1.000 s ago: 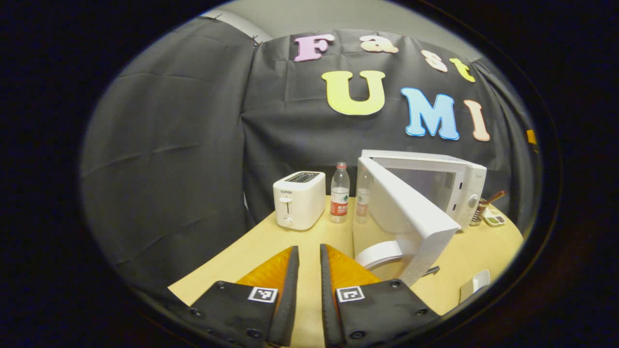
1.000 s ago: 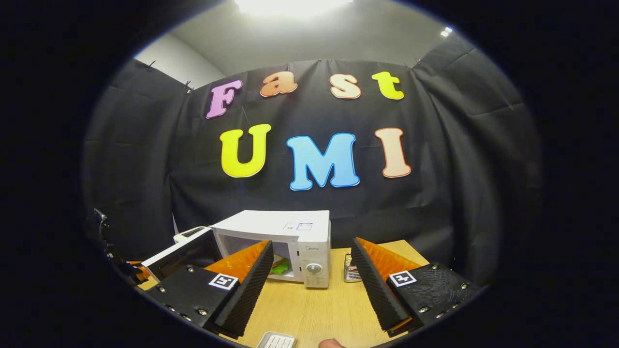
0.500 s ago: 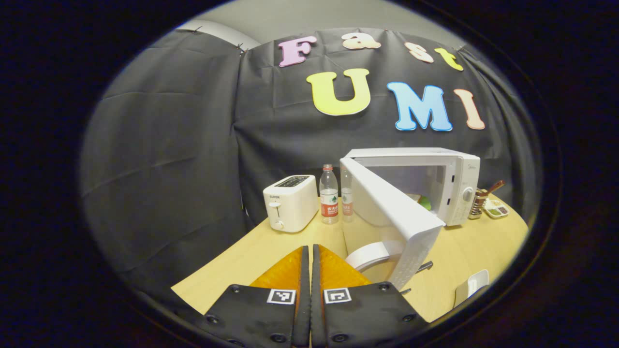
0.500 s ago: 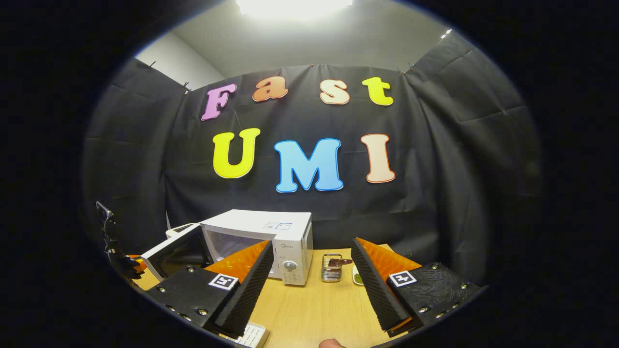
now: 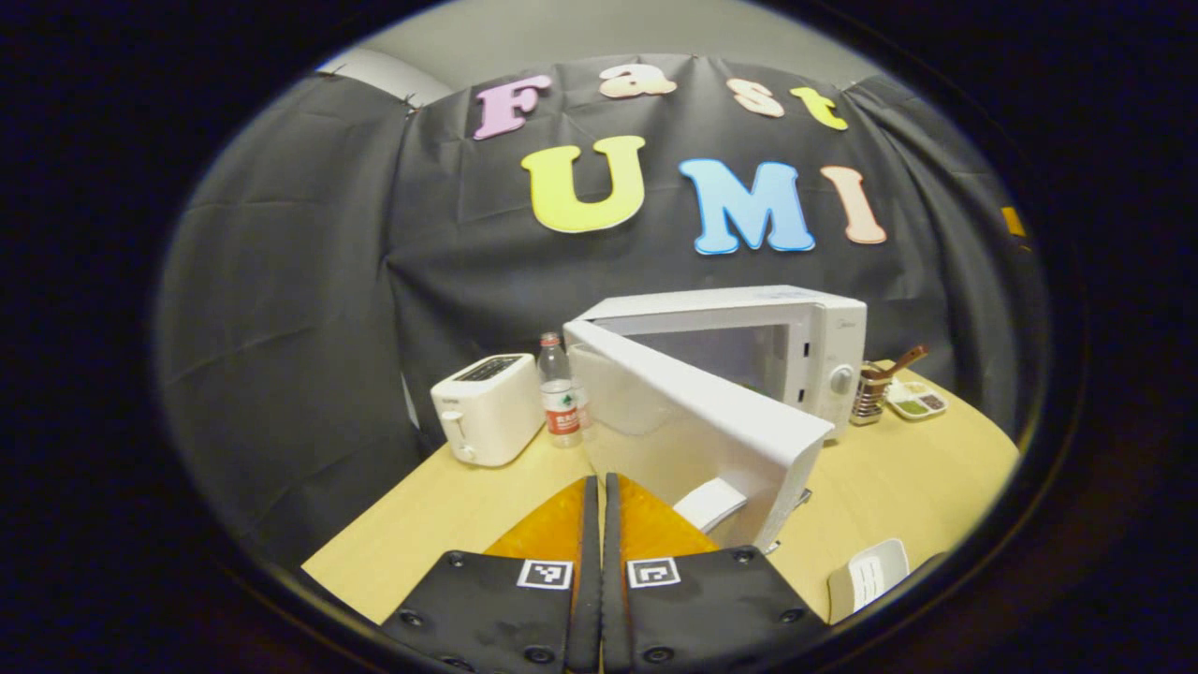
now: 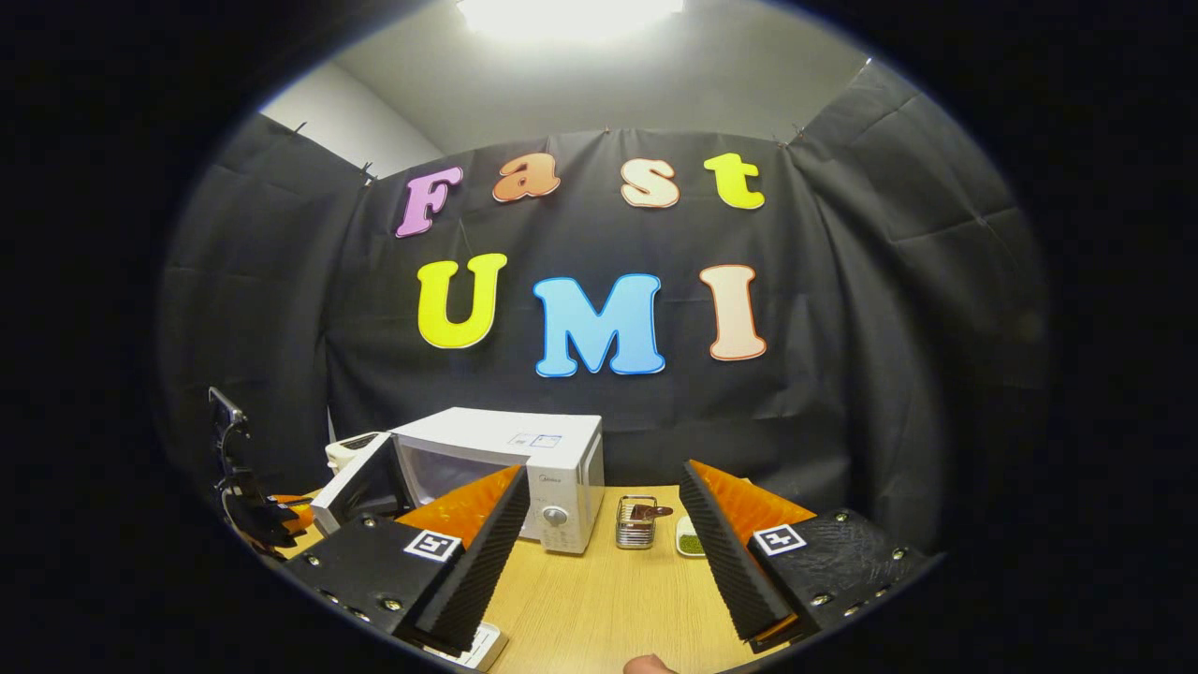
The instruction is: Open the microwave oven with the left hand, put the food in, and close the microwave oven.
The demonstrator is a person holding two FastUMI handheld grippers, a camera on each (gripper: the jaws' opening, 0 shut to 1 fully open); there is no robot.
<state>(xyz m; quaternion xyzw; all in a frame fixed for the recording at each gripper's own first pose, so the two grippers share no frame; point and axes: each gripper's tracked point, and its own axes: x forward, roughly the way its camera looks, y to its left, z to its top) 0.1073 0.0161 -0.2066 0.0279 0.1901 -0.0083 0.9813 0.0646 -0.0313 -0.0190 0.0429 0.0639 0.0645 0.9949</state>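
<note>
The left gripper point(image 5: 599, 505) has its fingers pressed together on nothing, positioned behind the half-open white door point(image 5: 697, 426) of the white box-shaped microwave oven point(image 5: 749, 346), apparently to push it. The right gripper point(image 6: 604, 524) is spread wide, empty. Food is probably inside, obscured.

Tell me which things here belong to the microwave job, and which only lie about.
For the job: white microwave oven, its open white door, left gripper with shut jaws.

Lying about: white toaster, clear plastic bottle, metal holder, wooden table.
</note>
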